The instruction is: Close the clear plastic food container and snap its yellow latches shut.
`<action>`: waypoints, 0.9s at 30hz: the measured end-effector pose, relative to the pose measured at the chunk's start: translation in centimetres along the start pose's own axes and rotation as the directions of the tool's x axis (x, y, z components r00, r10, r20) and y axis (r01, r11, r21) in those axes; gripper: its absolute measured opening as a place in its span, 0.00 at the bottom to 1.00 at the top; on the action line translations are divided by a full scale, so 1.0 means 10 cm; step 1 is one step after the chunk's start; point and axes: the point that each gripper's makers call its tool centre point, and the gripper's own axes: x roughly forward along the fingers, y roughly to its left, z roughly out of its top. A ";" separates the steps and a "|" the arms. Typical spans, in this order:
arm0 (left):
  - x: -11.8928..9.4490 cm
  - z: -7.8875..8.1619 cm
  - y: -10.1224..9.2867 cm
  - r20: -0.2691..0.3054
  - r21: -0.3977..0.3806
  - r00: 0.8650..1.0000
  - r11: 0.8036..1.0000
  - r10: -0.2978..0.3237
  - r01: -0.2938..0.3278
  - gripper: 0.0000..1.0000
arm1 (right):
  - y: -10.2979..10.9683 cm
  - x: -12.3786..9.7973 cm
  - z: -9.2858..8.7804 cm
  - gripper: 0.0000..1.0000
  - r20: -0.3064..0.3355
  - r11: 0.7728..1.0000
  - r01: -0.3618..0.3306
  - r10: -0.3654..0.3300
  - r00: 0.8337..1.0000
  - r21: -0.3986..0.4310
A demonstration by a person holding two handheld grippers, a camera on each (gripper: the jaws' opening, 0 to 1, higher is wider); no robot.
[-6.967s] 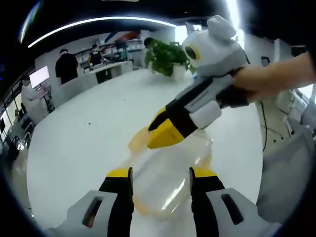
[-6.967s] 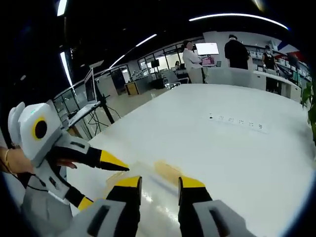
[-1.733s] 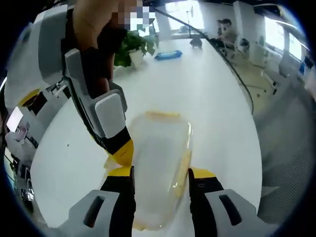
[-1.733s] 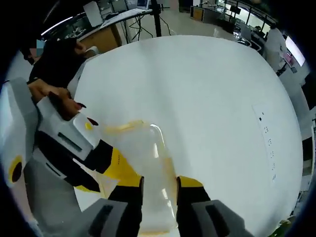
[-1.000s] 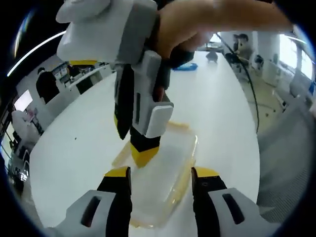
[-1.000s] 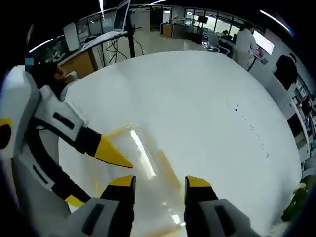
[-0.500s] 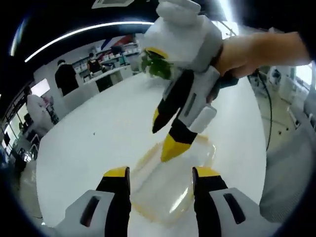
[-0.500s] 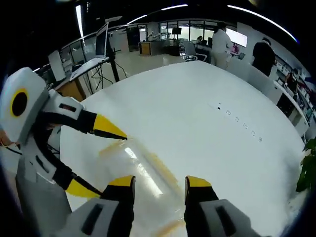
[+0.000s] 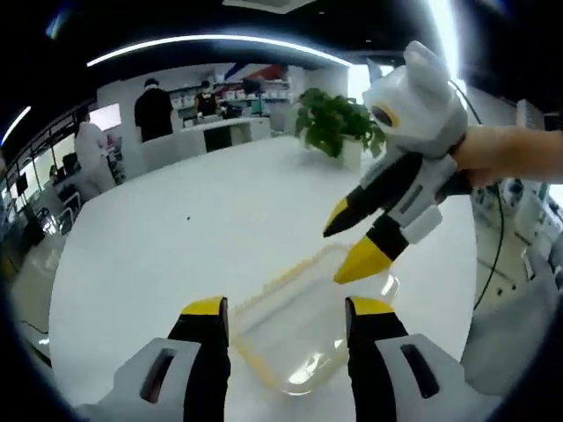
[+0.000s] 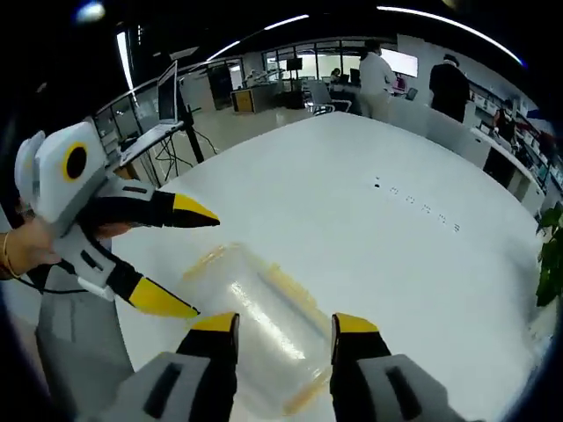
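Clear container (image 9: 299,338) w/ lid on, flat on white table (image 9: 176,255), yellow latches (image 9: 277,283) along edges. In left gripper view: left gripper (image 9: 286,312) above container's near part, jaws apart, not touching it; right gripper (image 9: 352,246) enters from 2 o'clock, jaws apart, lower tip just over far corner. In right gripper view: container (image 10: 264,316) between right gripper (image 10: 281,323) jaws, left gripper (image 10: 180,259) at 9 o'clock. Potted plant (image 9: 334,123) at 12 o'clock.

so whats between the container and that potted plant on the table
In the left gripper view, the right gripper hangs over that stretch, jaws open; beneath it is bare white table between the container and the potted plant.
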 end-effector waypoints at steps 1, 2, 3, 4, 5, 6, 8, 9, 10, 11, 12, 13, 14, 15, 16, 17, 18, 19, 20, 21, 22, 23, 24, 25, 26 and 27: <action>0.00 -0.01 0.00 -0.001 -0.005 1.000 1.000 0.000 0.000 0.53 | 0.01 -0.01 -0.01 0.40 0.010 1.000 -0.001 0.001 1.000 0.012; 0.00 -0.03 0.01 -0.001 -0.018 1.000 1.000 0.000 0.000 0.53 | 0.01 -0.01 -0.02 0.40 0.017 1.000 -0.001 0.001 1.000 0.018; -0.01 -0.03 0.02 0.002 -0.029 1.000 1.000 0.003 -0.003 0.53 | 0.03 -0.02 -0.03 0.40 0.028 1.000 -0.008 0.007 1.000 0.020; -0.02 -0.03 0.03 0.013 -0.043 1.000 0.999 0.009 -0.008 0.53 | 0.04 -0.03 -0.03 0.41 0.035 1.000 -0.011 0.010 0.999 0.021; -0.02 -0.04 0.04 0.015 -0.051 1.000 0.999 0.012 -0.011 0.53 | 0.04 -0.04 -0.05 0.41 0.039 1.000 -0.008 0.007 0.999 0.028; -0.02 -0.05 0.05 0.014 -0.058 1.000 0.998 0.014 -0.013 0.54 | 0.05 -0.04 -0.06 0.41 0.044 1.000 -0.007 0.006 0.999 0.029; -0.03 -0.09 0.05 0.006 -0.070 1.000 0.997 0.015 -0.015 0.55 | 0.05 -0.06 -0.07 0.42 0.057 0.999 -0.008 0.005 0.998 0.052; -0.04 -0.12 0.05 0.000 -0.074 1.000 0.997 0.015 -0.015 0.55 | 0.05 -0.06 -0.08 0.42 0.060 0.998 -0.009 0.005 0.998 0.061; -0.04 -0.14 0.05 -0.004 -0.078 1.000 0.997 0.015 -0.016 0.56 | 0.05 -0.07 -0.09 0.42 0.061 0.998 -0.007 0.003 0.998 0.065; -0.04 -0.15 0.06 -0.007 -0.082 1.000 0.997 0.014 -0.015 0.56 | 0.05 -0.07 -0.11 0.42 0.061 0.998 -0.005 0.001 0.998 0.068; -0.05 -0.17 0.06 -0.010 -0.086 1.000 0.996 0.015 -0.015 0.57 | 0.04 -0.08 -0.13 0.42 0.058 0.997 -0.001 -0.003 0.998 0.071; -0.05 -0.18 0.06 -0.012 -0.088 1.000 0.996 0.015 -0.016 0.57 | 0.04 -0.08 -0.14 0.42 0.058 0.997 0.000 -0.004 0.998 0.072; -0.06 -0.19 0.06 -0.015 -0.090 1.000 0.996 0.018 -0.019 0.57 | 0.03 -0.08 -0.16 0.43 0.057 0.997 0.002 -0.006 0.998 0.077; -0.06 -0.20 0.07 -0.018 -0.092 1.000 0.996 0.020 -0.022 0.57 | 0.04 -0.08 -0.17 0.43 0.056 0.997 0.001 -0.006 0.998 0.081; -0.06 -0.22 0.08 -0.021 -0.095 1.000 0.995 0.022 -0.024 0.58 | 0.04 -0.09 -0.18 0.44 0.055 0.996 0.000 -0.005 0.998 0.084; -0.07 -0.23 0.08 -0.023 -0.098 0.999 0.995 0.023 -0.025 0.58 | 0.05 -0.09 -0.19 0.45 0.058 0.996 0.001 -0.006 0.998 0.086; -0.07 -0.25 0.08 -0.025 -0.103 0.999 0.994 0.023 -0.026 0.58 | 0.05 -0.09 -0.20 0.45 0.062 0.996 0.007 -0.012 0.998 0.090; -0.08 -0.26 0.08 -0.026 -0.106 0.999 0.994 0.024 -0.027 0.58 | 0.04 -0.09 -0.22 0.45 0.063 0.996 0.014 -0.020 0.998 0.093; -0.08 -0.28 0.08 -0.028 -0.111 0.999 0.993 0.026 -0.029 0.58 | 0.04 -0.10 -0.23 0.45 0.065 0.995 0.019 -0.025 0.998 0.096; -0.09 -0.29 0.08 -0.029 -0.115 0.999 0.993 0.027 -0.030 0.58 | 0.05 -0.10 -0.25 0.45 0.067 0.994 0.024 -0.031 0.997 0.104; -0.09 -0.29 0.08 -0.029 -0.118 0.999 0.993 0.027 -0.030 0.58 | 0.05 -0.10 -0.27 0.45 0.068 0.994 0.027 -0.035 0.997 0.109; -0.09 -0.31 0.08 -0.030 -0.124 0.999 0.992 0.025 -0.029 0.58 | 0.05 -0.10 -0.29 0.45 0.068 0.993 0.032 -0.040 0.997 0.117; -0.09 -0.32 0.08 -0.032 -0.125 0.999 0.992 0.024 -0.027 0.58 | 0.05 -0.10 -0.31 0.45 0.067 0.992 0.035 -0.043 0.997 0.120; -0.09 -0.33 0.07 -0.036 -0.126 0.999 0.992 0.021 -0.025 0.57 | 0.04 -0.10 -0.32 0.45 0.078 0.992 0.043 -0.052 0.996 0.118; -0.09 -0.34 0.07 -0.039 -0.128 0.999 0.991 0.020 -0.025 0.57 | 0.04 -0.11 -0.34 0.44 0.071 0.990 0.046 -0.056 0.996 0.132; -0.09 -0.35 0.07 -0.038 -0.129 0.999 0.991 0.021 -0.026 0.57 | 0.03 -0.10 -0.32 0.44 0.082 0.991 0.047 -0.058 0.995 0.128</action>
